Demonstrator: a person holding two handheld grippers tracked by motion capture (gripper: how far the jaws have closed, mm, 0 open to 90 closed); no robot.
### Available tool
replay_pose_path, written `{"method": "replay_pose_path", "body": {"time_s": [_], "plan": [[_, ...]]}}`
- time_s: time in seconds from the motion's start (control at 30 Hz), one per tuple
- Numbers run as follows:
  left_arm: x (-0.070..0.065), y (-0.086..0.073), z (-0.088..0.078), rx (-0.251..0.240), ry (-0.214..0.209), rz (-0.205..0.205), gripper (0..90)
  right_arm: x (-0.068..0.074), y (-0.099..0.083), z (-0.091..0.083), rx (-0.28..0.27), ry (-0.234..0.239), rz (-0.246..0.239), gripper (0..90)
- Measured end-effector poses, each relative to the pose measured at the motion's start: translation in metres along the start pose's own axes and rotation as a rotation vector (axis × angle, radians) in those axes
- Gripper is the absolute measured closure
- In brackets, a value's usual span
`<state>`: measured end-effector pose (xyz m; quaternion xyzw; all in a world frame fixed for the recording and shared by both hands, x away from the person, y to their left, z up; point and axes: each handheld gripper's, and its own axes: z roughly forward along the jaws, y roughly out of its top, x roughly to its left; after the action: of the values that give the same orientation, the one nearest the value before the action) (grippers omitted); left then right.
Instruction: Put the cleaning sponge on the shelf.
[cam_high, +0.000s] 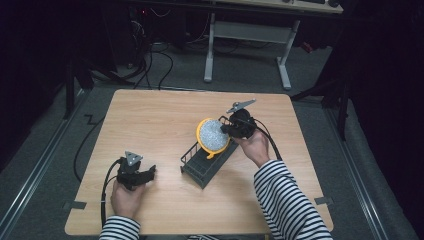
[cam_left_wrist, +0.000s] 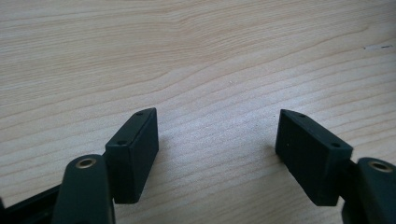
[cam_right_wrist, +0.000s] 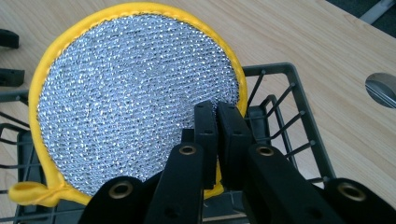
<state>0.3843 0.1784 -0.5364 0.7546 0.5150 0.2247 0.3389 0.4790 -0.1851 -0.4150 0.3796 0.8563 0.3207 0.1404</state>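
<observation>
The right claw (cam_right_wrist: 215, 123) is pinching the yellow rim of a round silver scouring pad (cam_right_wrist: 135, 98) over a black wire rack (cam_high: 205, 162). The pad is looking light and floppy, so its stitched edge is probably the surest grip. The left claw (cam_left_wrist: 215, 149) is resting released on the counter (cam_high: 150, 120).

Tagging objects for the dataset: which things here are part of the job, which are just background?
In play:
- silver scrubbing pad with yellow rim, pinched by the right gripper
- black wire rack, directly under the pad
- left gripper, open, idle on the wooden table

Just around:
- desk frame behind the table
- cables on the floor
</observation>
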Motion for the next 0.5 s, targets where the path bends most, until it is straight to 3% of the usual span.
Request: {"method": "replay_pose_path", "body": {"time_s": [0.5], "plan": [[0.0, 0.0, 0.0, 0.0, 0.0, 0.0, 30.7, 0.001, -0.012, 0.002, 0.041, 0.031, -0.003, 87.3]]}}
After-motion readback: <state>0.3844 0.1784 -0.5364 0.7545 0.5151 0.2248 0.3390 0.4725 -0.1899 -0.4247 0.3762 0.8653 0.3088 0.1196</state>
